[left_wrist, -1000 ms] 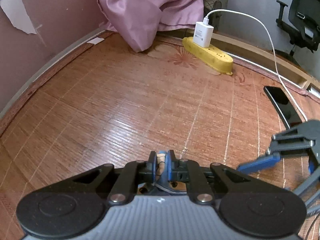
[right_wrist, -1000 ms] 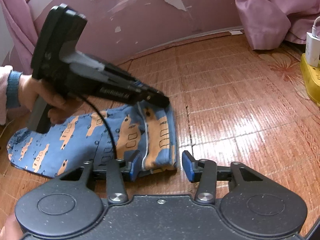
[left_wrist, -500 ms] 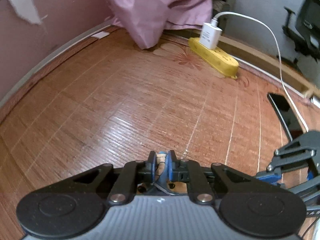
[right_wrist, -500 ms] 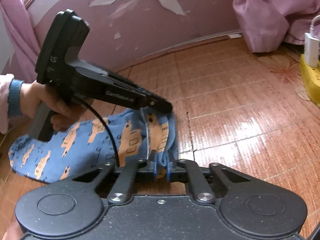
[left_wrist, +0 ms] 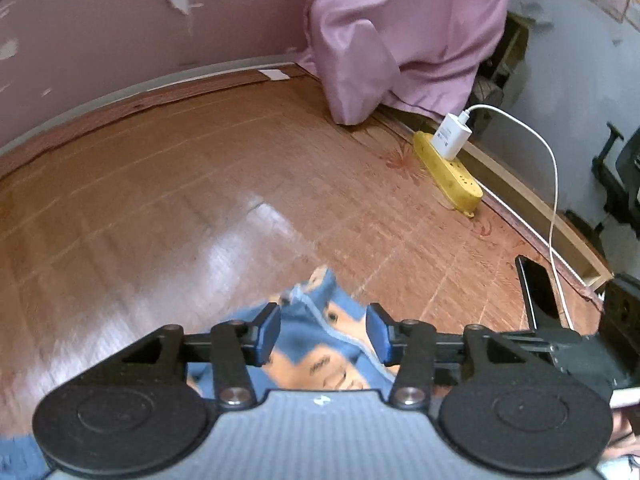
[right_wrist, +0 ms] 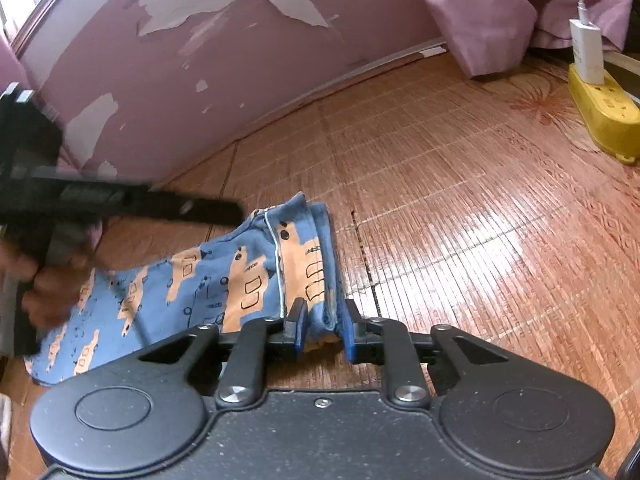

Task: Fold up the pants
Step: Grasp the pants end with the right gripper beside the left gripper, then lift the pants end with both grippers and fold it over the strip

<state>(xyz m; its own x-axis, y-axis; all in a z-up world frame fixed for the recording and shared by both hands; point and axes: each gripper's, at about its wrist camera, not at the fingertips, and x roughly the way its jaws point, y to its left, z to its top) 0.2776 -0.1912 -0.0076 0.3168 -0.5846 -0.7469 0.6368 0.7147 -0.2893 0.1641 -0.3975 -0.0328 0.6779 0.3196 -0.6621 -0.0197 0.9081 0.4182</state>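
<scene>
Lying flat on the woven mat (right_wrist: 460, 184), the blue pants (right_wrist: 256, 276) with orange print are well apart from the yellow power strip (right_wrist: 604, 124). Right gripper (right_wrist: 322, 326) has its jaws a little apart around the folded edge nearest the strip; left gripper (left_wrist: 323, 334) hovers wide apart above the cloth

Left gripper (left_wrist: 323, 334): grey ribbed housing, small white mark at centre; two black round discs; black linkage arms with silver screws; blue-padded fingers (left_wrist: 267, 333).

Right gripper (right_wrist: 321, 330): black speckled housing, one central screw; two black discs; black linkage arms, silver screws; blue-padded fingers (right_wrist: 348, 332).

Left gripper seen from the right wrist view: long black body, pistol-style handle, blurred.
</scene>
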